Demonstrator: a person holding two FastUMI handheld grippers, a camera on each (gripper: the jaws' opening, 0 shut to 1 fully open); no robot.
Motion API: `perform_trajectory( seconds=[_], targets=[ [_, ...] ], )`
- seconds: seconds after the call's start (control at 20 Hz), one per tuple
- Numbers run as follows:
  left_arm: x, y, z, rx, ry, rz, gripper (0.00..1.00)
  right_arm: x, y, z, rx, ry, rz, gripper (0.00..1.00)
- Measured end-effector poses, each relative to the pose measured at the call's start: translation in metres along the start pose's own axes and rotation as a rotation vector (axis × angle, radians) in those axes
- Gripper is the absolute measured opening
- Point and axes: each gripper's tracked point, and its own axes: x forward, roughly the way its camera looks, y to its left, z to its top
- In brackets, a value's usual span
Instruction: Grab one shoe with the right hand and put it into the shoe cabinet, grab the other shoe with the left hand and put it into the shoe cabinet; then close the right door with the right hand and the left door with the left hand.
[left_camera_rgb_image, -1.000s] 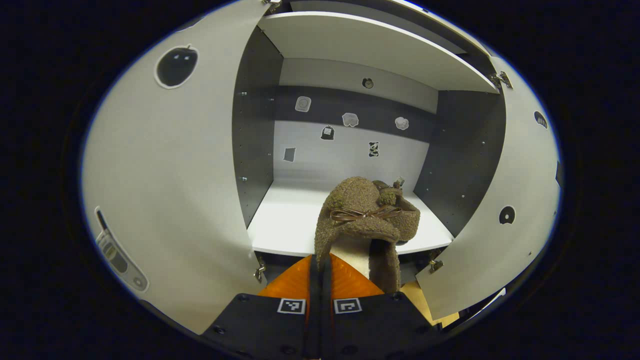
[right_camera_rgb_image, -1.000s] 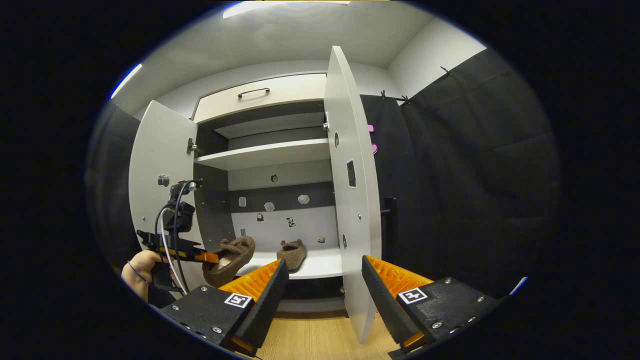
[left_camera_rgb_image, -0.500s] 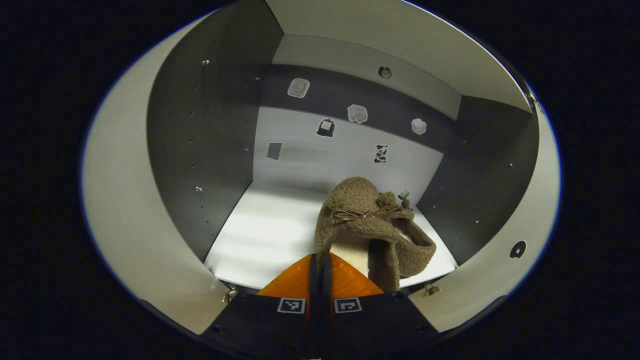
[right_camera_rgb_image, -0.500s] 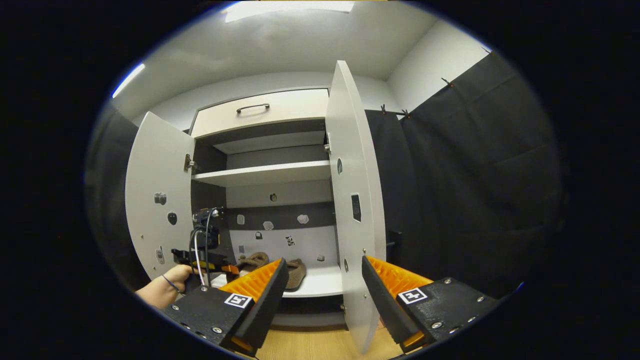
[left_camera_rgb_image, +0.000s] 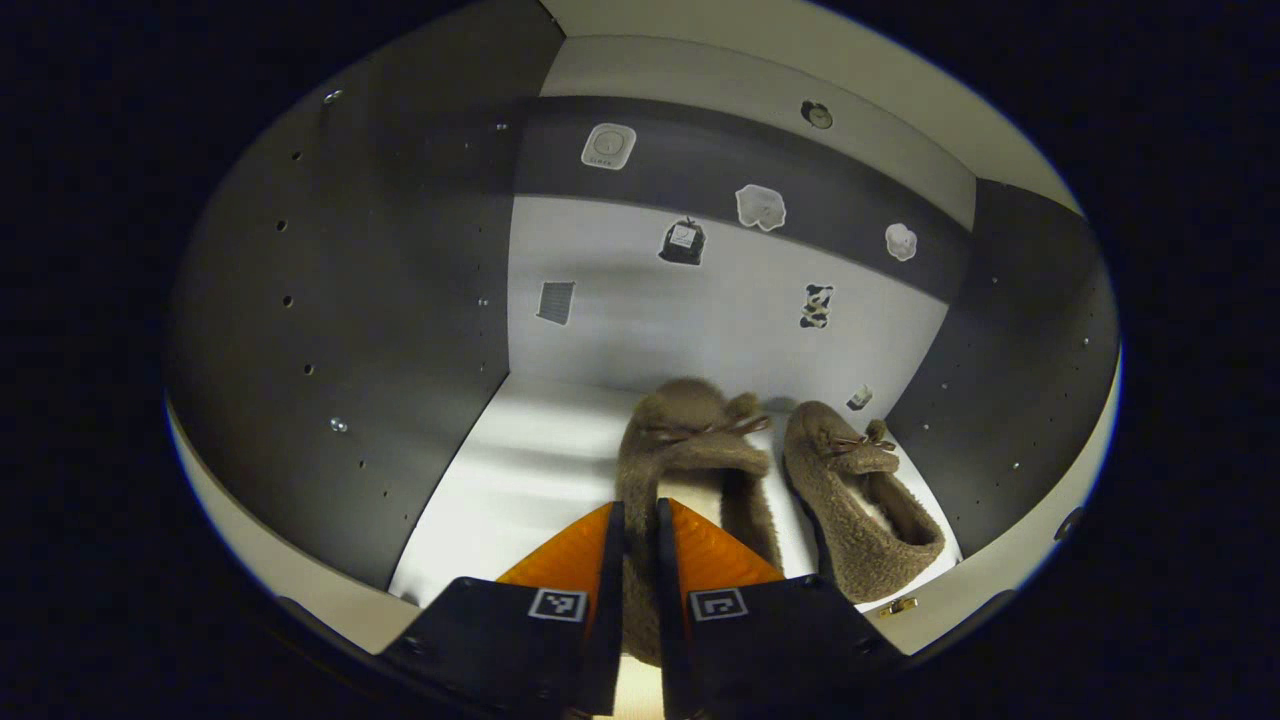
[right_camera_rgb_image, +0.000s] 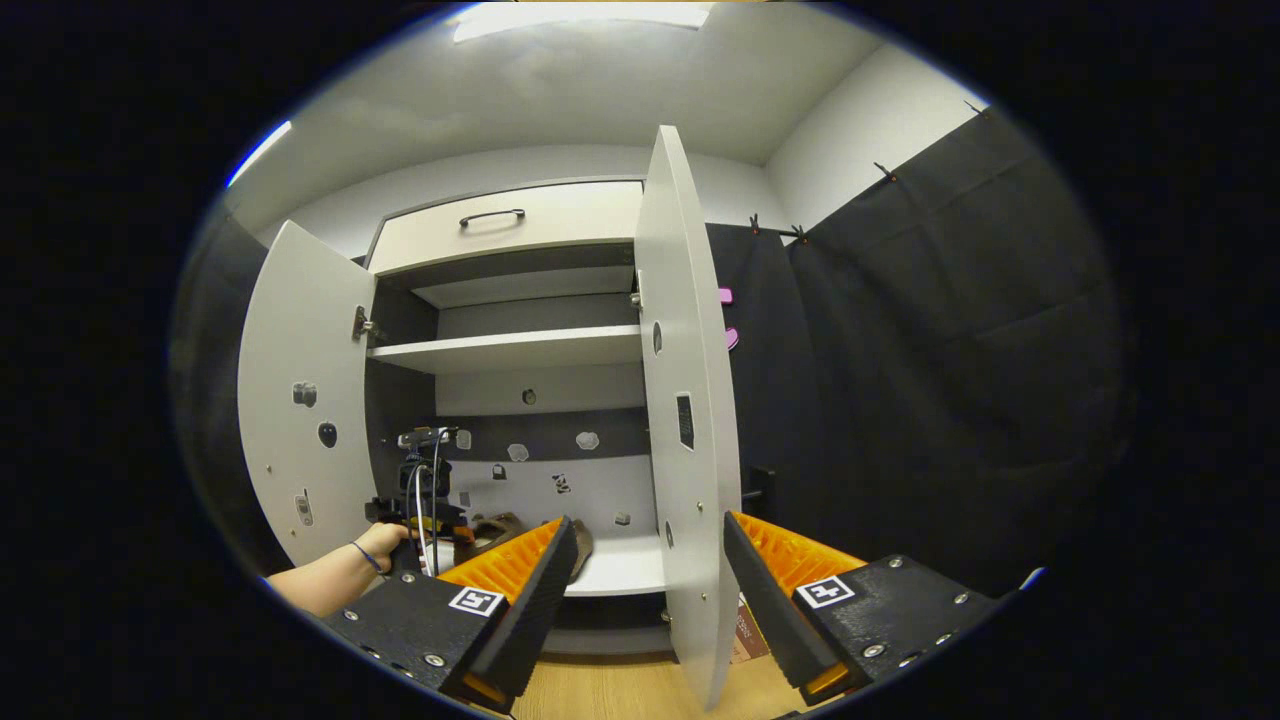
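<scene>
Left gripper view: reaching into the lower compartment of the shoe cabinet (left_camera_rgb_image: 350, 300), with the left gripper (left_camera_rgb_image: 640, 510) showing at 6 o'clock. Clamping narrowly on the heel rim of the held shoe (left_camera_rgb_image: 690, 440), brown fuzzy fabric filling the thin gap between both fingers. Pointing the toe of that shoe, with its small bow, toward 12 o'clock and the back wall. Lying over the white bottom shelf (left_camera_rgb_image: 520, 470); cannot tell whether the sole is fully resting on it. Sitting just beside it, toward 4 o'clock, the second shoe (left_camera_rgb_image: 860, 500), flat on the same shelf, toe also to the back wall and close to the dark right side wall. Dotting the back wall from 11 to 1 o'clock, several small stickers (left_camera_rgb_image: 760, 207).

Right gripper view: hovering outside the cabinet with the right gripper (right_camera_rgb_image: 648, 522) at 6 o'clock, fingers spread wide and gripping nothing. Standing edge-on between the spread fingers, farther off, the open right door (right_camera_rgb_image: 690, 400). Swinging out at 9 o'clock, the open left door (right_camera_rgb_image: 300, 400). Reaching in at 8 o'clock, a hand (right_camera_rgb_image: 385, 545) holding the other tool inside the lower compartment, the brown shoes partly hidden behind the near finger. Spanning the cabinet near the centre, an upper shelf (right_camera_rgb_image: 510, 350); at 11 o'clock, a drawer (right_camera_rgb_image: 500, 235) with a handle. Showing at 6 o'clock, a wooden floor (right_camera_rgb_image: 600, 690).
</scene>
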Motion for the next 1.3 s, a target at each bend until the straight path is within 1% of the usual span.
perform_trajectory(
  seconds=[0.05,0.1,0.15,0.2,0.3,0.35,0.4,0.55,0.7,0.75,0.8,0.85,0.9,1.0,1.15,1.25,1.3],
  targets=[
    [-0.01,0.004,0.006,0.009,-0.027,0.008,0.25,-0.002,-0.001,-0.002,-0.001,0.004,0.0,0.91],
    [-0.022,0.002,0.013,0.017,-0.048,-0.008,0.19,-0.004,-0.001,-0.005,-0.001,0.009,-0.001,0.91],
    [-0.033,-0.001,0.017,0.024,-0.071,-0.016,0.32,-0.006,-0.001,-0.007,-0.001,0.01,-0.001,0.91],
    [-0.05,-0.007,0.022,0.031,-0.099,-0.038,0.4,-0.009,-0.001,-0.008,-0.002,0.011,-0.003,0.91],
    [-0.077,-0.012,0.031,0.041,-0.151,-0.063,0.4,-0.015,-0.004,-0.011,-0.003,0.017,-0.006,0.91],
    [-0.094,-0.016,0.032,0.049,-0.173,-0.071,0.47,-0.017,-0.006,-0.013,-0.006,0.022,-0.008,0.91],
    [-0.11,-0.018,0.035,0.064,-0.195,-0.081,0.62,-0.02,-0.009,-0.015,-0.01,0.025,-0.01,0.91],
    [-0.152,-0.022,0.038,0.088,-0.256,-0.075,0.61,-0.027,-0.019,-0.02,-0.016,0.025,-0.018,0.91],
    [-0.2,-0.032,0.039,0.087,-0.314,-0.102,0.76,-0.028,-0.037,-0.03,-0.017,0.048,-0.019,0.91],
    [-0.213,-0.033,0.038,0.089,-0.331,-0.098,0.76,-0.024,-0.048,-0.033,-0.023,0.058,-0.029,0.91],
    [-0.226,-0.032,0.038,0.097,-0.347,-0.092,0.71,-0.021,-0.058,-0.038,-0.029,0.073,-0.036,0.91],
    [-0.24,-0.032,0.034,0.104,-0.363,-0.09,0.71,-0.019,-0.066,-0.042,-0.031,0.083,-0.042,0.91],
    [-0.255,-0.032,0.032,0.101,-0.38,-0.088,0.83,-0.016,-0.076,-0.047,-0.03,0.092,-0.047,0.91],
    [-0.28,-0.031,0.024,0.087,-0.396,-0.081,0.88,-0.011,-0.097,-0.062,-0.035,0.127,-0.063,0.91],
    [-0.312,-0.022,0.01,0.083,-0.426,-0.047,0.88,-0.003,-0.126,-0.088,-0.058,0.162,-0.079,0.91],
    [-0.331,-0.016,-0.003,0.067,-0.436,-0.038,0.88,0.008,-0.141,-0.108,-0.063,0.188,-0.08,0.91],
    [-0.339,-0.013,-0.008,0.06,-0.445,-0.041,0.91,0.014,-0.147,-0.116,-0.057,0.189,-0.08,0.91]
  ],
)
